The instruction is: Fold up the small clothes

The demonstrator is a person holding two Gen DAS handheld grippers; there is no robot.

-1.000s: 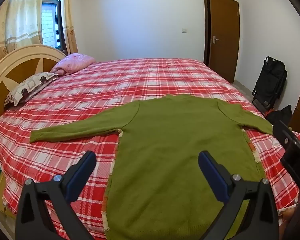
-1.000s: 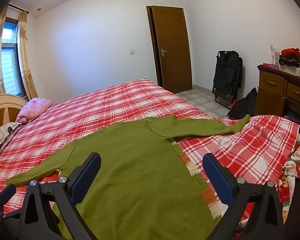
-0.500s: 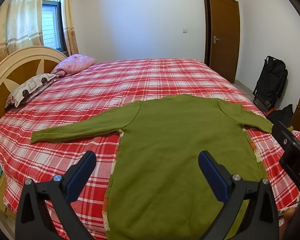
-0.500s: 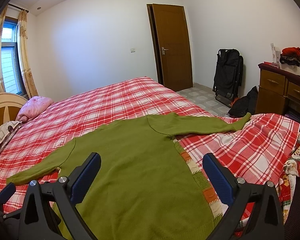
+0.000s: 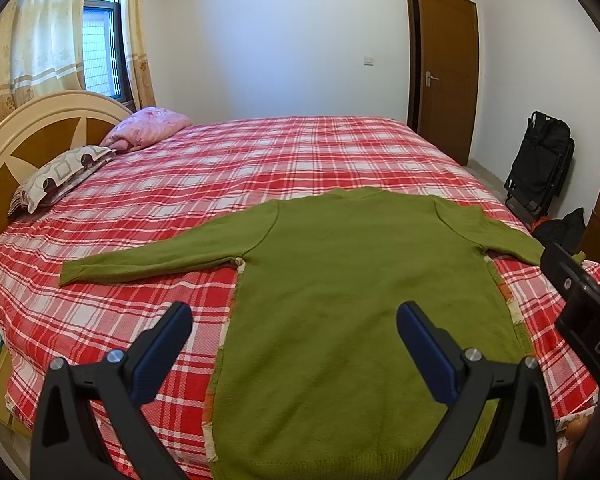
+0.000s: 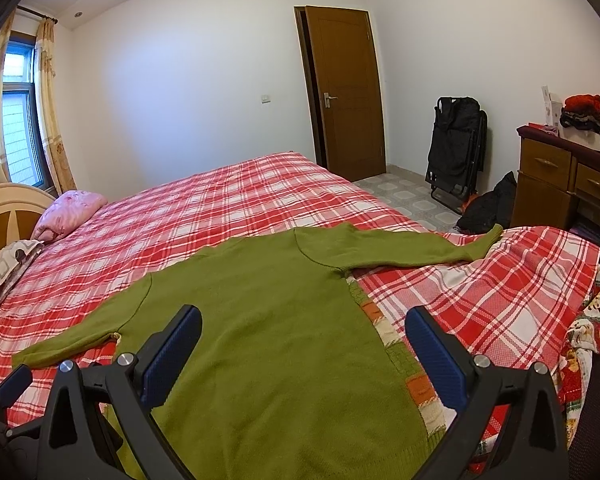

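Now both tools, left (image 5: 294, 326) & right (image 6: 303, 330), released above green sweater (image 5: 352, 300); hem at bed (image 5: 260, 160) edge.

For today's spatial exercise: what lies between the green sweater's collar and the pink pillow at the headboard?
Only bare red plaid bedspread lies between the green knitted sweater and the pink pillow; nothing rests on that stretch. The left wrist view shows it best.

Bed (image 5: 300, 152), red plaid cover. Green sweater (image 5: 340, 300) spread flat, sleeves out. Two pillows (image 5: 60, 172) by headboard. Printed cloth (image 6: 592, 320) at right edge.
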